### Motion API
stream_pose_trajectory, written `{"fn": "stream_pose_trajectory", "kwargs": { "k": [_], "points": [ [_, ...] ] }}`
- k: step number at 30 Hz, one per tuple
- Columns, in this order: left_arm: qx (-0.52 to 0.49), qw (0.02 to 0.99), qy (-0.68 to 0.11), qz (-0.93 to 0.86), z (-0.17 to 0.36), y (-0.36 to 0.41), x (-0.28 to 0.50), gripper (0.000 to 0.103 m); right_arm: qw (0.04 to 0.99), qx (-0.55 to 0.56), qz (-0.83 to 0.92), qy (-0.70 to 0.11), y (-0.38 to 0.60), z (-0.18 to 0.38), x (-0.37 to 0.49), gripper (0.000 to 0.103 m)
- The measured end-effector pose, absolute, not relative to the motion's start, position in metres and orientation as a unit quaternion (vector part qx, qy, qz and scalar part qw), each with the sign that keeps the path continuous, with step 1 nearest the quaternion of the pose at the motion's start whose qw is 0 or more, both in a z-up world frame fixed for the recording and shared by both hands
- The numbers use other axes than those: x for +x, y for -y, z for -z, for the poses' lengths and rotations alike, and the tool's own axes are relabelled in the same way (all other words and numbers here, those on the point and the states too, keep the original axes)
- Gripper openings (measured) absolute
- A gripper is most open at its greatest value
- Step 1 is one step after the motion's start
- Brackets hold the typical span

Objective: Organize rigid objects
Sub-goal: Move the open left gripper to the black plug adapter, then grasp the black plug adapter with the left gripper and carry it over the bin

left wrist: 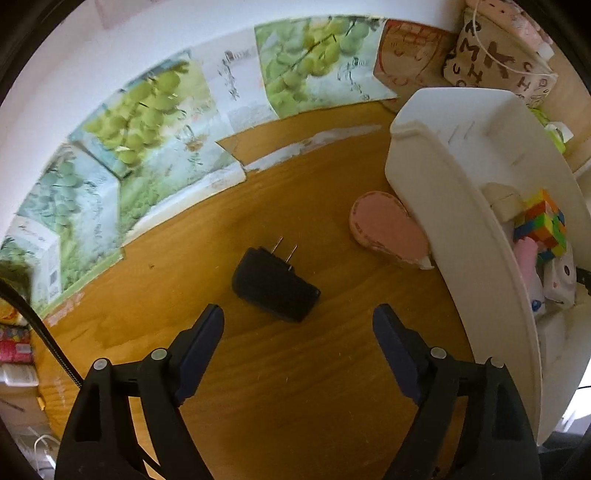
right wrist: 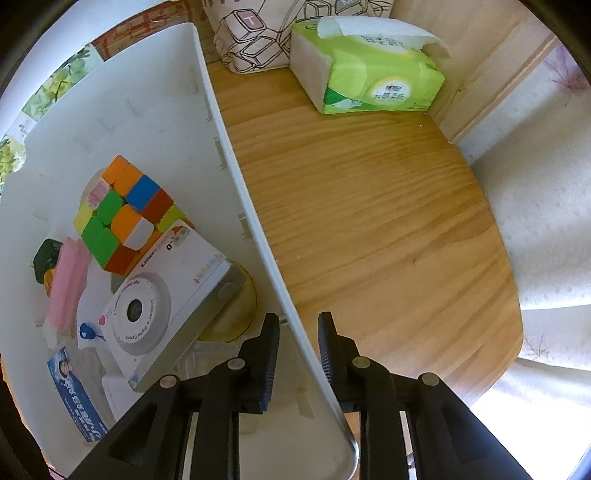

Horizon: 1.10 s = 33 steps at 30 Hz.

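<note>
Both jaws first: my left gripper [left wrist: 297,325] has its jaws wide apart with nothing between them. It hangs over the black plug [left wrist: 275,286], which lies flat on the wooden bench [left wrist: 258,369] just past the tips, its two metal pins pointing away from me. My right gripper [right wrist: 298,334] has its jaws only a little apart, one on each side of the white bin's [right wrist: 236,184] thin wall. I cannot tell if the pads press on that wall or just sit beside it.

A pink oval thing [left wrist: 388,227] lies on the bench near the plug, touching the outside of the bin.

Inside the bin I see a colorful puzzle cube [right wrist: 123,212]. A white toy camera box [right wrist: 162,295] leans against it. Under the box is a yellowish round thing [right wrist: 236,317]. A pink bar [right wrist: 68,280] lies to the left, and a blue and white packet [right wrist: 75,391] lies lower down.

Outside the bin, a green tissue pack [right wrist: 369,70] sits on the bench at the far end, next to a pouch printed with keyboard keys [right wrist: 258,33]. Boxes with green grape pictures [left wrist: 147,122] stand along the back of the bench.
</note>
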<state>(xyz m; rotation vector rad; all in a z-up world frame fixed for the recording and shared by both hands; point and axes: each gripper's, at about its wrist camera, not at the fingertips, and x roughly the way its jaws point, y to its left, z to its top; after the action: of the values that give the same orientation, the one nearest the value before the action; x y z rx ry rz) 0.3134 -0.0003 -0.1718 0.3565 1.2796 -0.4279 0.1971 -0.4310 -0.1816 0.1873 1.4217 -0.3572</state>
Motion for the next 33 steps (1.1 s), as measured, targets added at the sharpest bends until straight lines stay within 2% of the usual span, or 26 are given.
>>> {"fn": "stream_pose_trajectory", "kwargs": {
  "k": [13,24,26,31,33],
  "points": [
    [0.176,0.753,-0.609,0.179,0.205,0.002,0.338,0.087,0.732,0.09,0.19,-0.649,0.424,0.182,0.2,0.025],
    [0.135,0.755,-0.617,0.178,0.216,-0.003,0.349,0.086,0.729,0.094,0.195,-0.649,0.424,0.182,0.2,0.026],
    [0.133,0.758,-0.613,0.177,0.217,0.0,0.352,0.083,0.728,0.098,0.196,-0.649,0.425,0.182,0.2,0.026],
    [0.129,0.766,-0.604,0.178,0.211,-0.002,0.362,0.059,0.727,0.101,0.198,-0.65,0.426,0.182,0.2,0.026],
    [0.125,0.767,-0.604,0.177,0.207,-0.005,0.365,0.055,0.727,0.101,0.198,-0.65,0.426,0.182,0.2,0.026]
  ]
}}
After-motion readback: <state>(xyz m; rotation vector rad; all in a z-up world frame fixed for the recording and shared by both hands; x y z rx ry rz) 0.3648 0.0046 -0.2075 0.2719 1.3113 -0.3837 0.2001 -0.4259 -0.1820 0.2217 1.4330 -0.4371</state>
